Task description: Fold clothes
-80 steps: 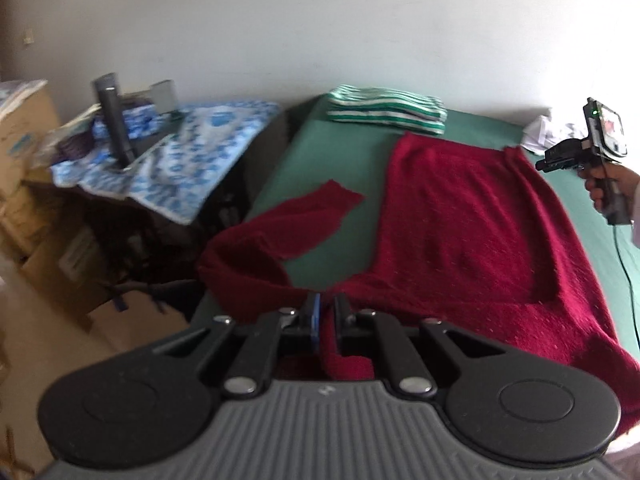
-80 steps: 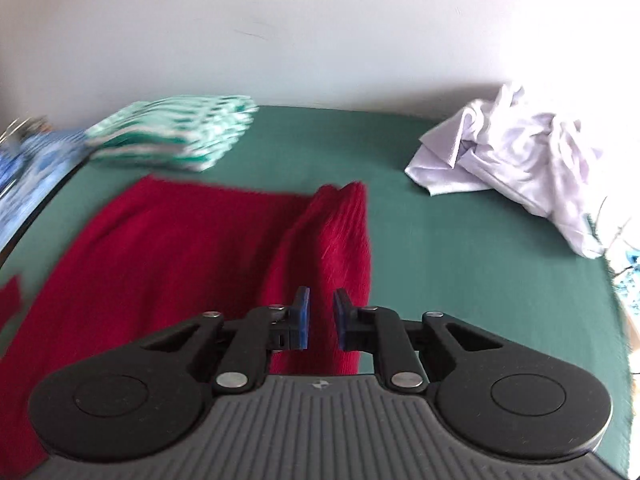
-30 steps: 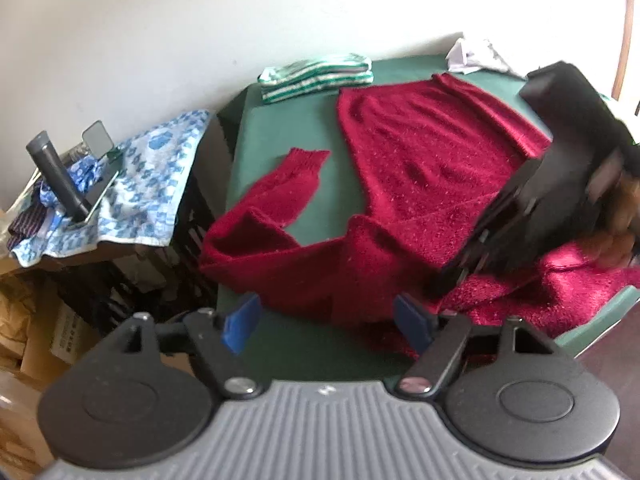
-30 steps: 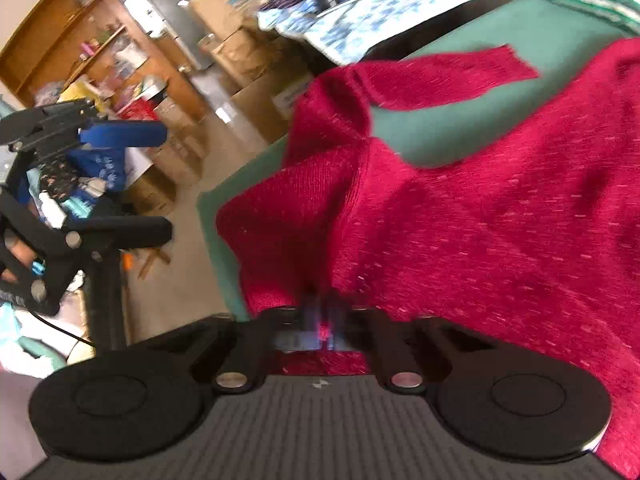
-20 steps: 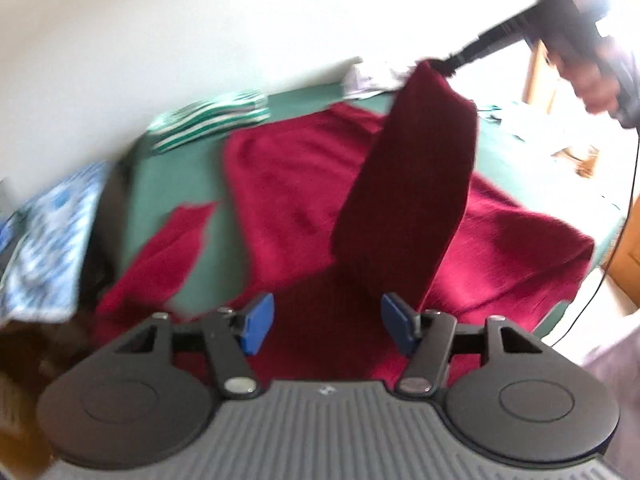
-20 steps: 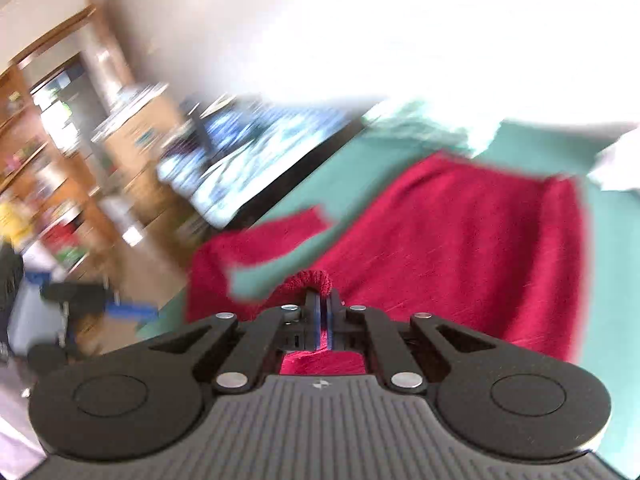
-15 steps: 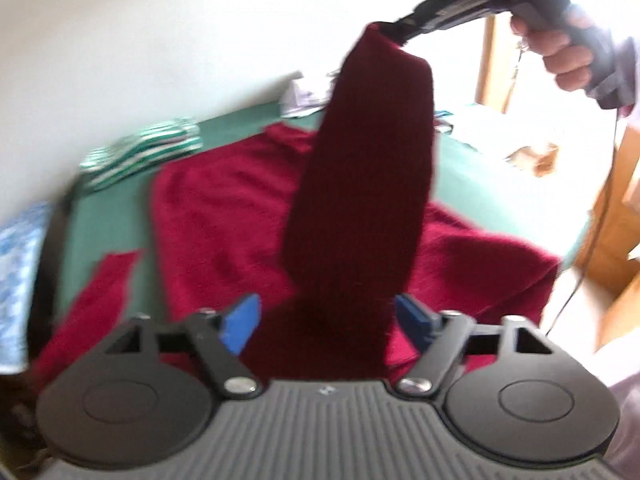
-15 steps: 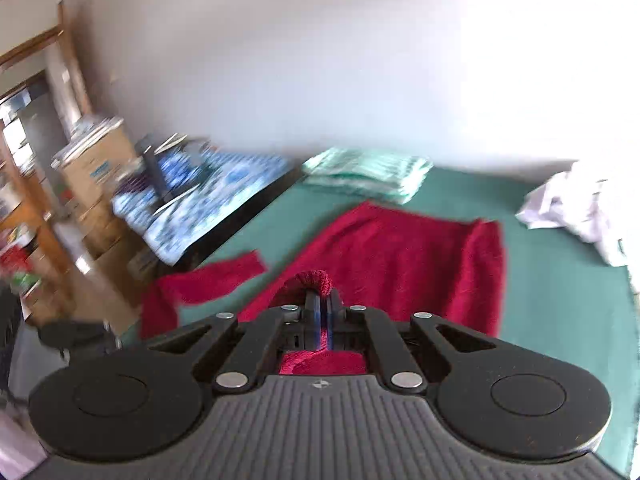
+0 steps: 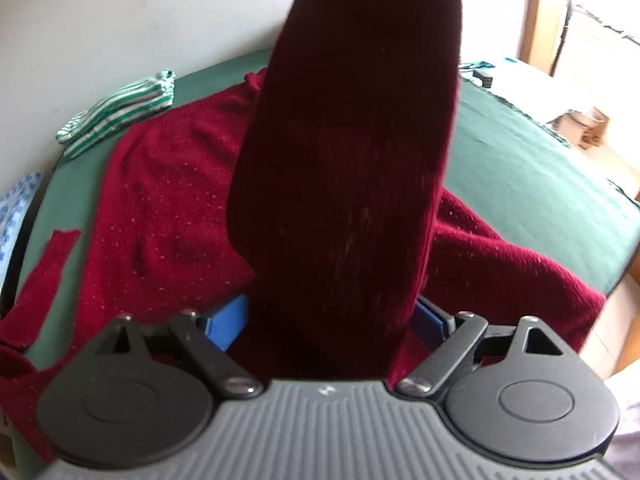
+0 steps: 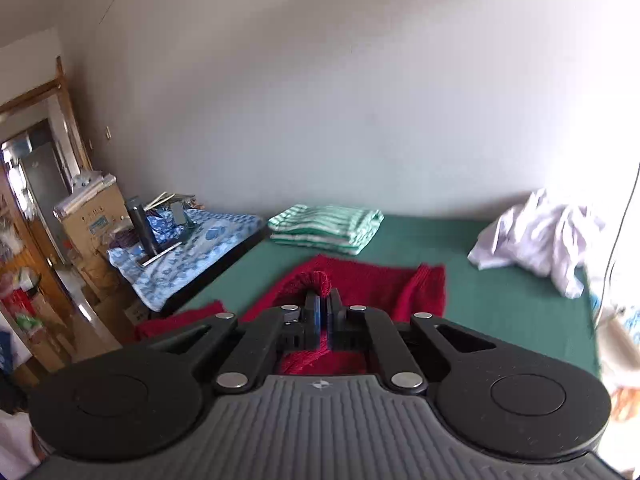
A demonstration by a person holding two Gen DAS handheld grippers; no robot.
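A dark red sweater lies spread on the green bed. One sleeve is lifted steeply and runs out of the top of the left wrist view. Its lower part hangs between the blue pads of my left gripper, which is open wide and not pressing on it. My right gripper is shut on the sleeve's cuff, which loops up over the fingertips, high above the bed. The other sleeve lies at the bed's left edge.
A folded green-striped garment lies by the wall, and a crumpled white garment at the far right. A side table under a blue patterned cloth stands left of the bed, with cardboard boxes and shelves beyond.
My left gripper let go of the sweater, opened, and moved right so the sleeve stands between its fingers. My right gripper took the cuff and raised it high above the bed.
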